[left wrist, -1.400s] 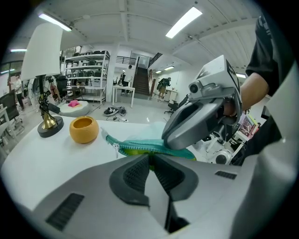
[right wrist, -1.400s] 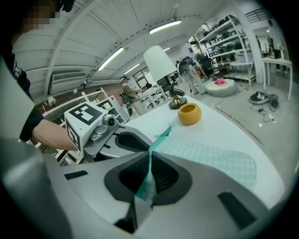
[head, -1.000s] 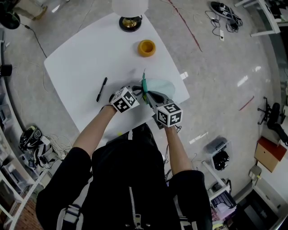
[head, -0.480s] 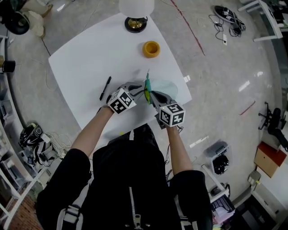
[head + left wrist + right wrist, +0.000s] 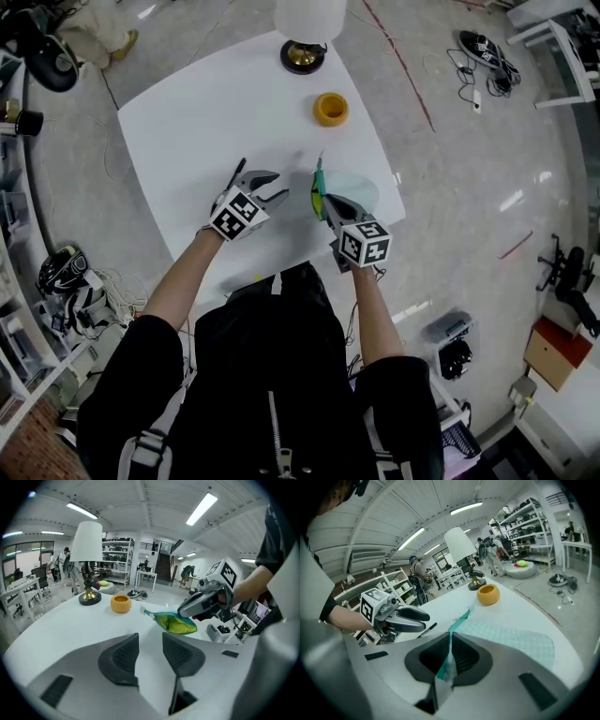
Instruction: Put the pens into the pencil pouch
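The teal pencil pouch lies on the white table, its mouth held up. My right gripper is shut on the pouch's zipper edge, which shows pinched between the pads. My left gripper hovers to the pouch's left, apart from it; its jaws have just been opening and stand open with nothing between them. A black pen lies on the table past the left gripper, mostly hidden by it in the head view. The left gripper view shows the pouch hanging from the right gripper.
A yellow cup and a lamp with a white shade stand at the table's far side. The near table edge runs just under both grippers. Cables and shoes lie on the floor around.
My left gripper has drawn away from the pouch's mouth to the left and its jaws have opened. The right gripper keeps holding the pouch's edge in place.
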The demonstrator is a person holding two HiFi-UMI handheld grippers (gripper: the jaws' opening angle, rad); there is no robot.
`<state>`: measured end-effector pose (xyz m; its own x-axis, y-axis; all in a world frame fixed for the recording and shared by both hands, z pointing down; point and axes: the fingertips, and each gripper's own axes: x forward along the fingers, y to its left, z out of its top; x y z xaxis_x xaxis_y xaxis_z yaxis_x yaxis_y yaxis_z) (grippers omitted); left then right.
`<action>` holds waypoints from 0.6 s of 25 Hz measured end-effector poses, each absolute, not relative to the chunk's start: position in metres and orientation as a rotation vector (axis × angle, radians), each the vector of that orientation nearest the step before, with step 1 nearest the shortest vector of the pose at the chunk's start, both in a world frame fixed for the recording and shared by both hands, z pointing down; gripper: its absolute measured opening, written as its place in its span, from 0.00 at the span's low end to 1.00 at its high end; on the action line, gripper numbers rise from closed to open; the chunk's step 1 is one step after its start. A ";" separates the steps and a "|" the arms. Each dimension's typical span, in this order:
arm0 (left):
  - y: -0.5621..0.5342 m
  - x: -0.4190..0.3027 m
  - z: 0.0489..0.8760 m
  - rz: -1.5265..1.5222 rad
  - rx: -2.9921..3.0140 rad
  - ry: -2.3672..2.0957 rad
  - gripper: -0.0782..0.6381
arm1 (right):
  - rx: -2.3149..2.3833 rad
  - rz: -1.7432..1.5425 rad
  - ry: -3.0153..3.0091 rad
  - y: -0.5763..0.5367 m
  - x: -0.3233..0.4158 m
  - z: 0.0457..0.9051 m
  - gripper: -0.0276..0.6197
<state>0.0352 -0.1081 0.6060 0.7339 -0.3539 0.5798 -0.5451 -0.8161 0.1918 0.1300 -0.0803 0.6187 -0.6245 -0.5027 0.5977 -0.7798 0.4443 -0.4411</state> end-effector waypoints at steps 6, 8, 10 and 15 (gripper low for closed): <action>-0.098 -0.025 0.618 0.788 2.500 -0.818 0.35 | 1.081 1.007 -2.311 -0.075 0.128 0.622 0.08; -0.094 -0.043 0.622 0.800 2.468 -0.855 0.35 | 1.088 1.020 -2.310 -0.075 0.130 0.622 0.08; -0.089 -0.059 0.629 0.820 2.444 -0.887 0.35 | 1.107 1.027 -2.306 -0.077 0.131 0.618 0.08; -0.076 -0.092 0.649 0.881 2.371 -0.937 0.35 | 1.115 1.029 -2.297 -0.075 0.131 0.616 0.08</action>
